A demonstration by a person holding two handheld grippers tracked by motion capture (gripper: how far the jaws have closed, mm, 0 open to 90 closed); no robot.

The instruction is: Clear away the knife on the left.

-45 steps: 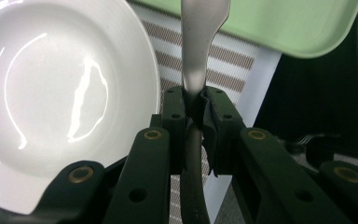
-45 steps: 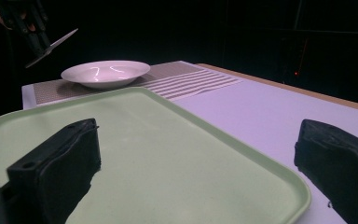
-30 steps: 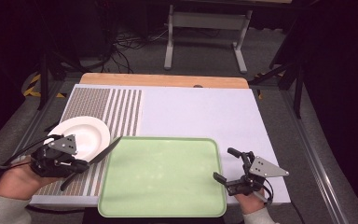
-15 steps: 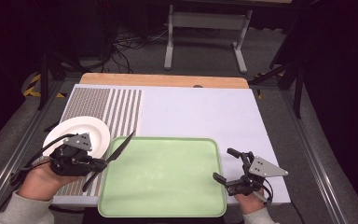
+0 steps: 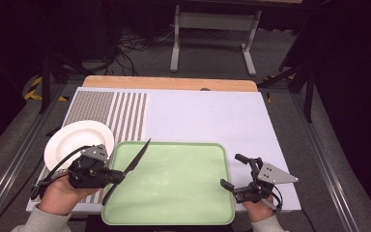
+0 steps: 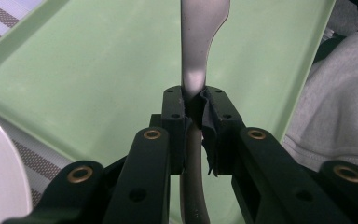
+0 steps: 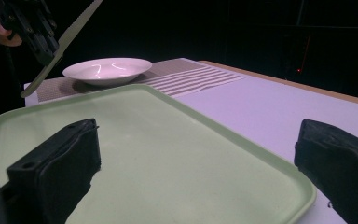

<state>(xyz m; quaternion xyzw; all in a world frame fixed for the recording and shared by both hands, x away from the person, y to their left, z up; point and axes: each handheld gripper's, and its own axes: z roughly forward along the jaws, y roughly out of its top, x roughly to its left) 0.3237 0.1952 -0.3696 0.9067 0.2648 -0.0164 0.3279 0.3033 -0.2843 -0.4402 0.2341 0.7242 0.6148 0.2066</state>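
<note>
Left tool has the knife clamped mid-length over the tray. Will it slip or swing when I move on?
The knife looks like smooth, glossy metal, so it may slide in the left tool. The pads pinch its narrow neck, so it could pivot. It looks stiff, so it probably won't bend over the tray.

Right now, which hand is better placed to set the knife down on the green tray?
Left. The left gripper already clamps the knife, its blade over the tray's left edge. The right gripper sits open and empty at the tray's right side.

one knife (image 5: 130, 166), one white plate (image 5: 75, 142), one green tray (image 5: 174, 212), one striped mat (image 5: 108, 108), two grippers
</note>
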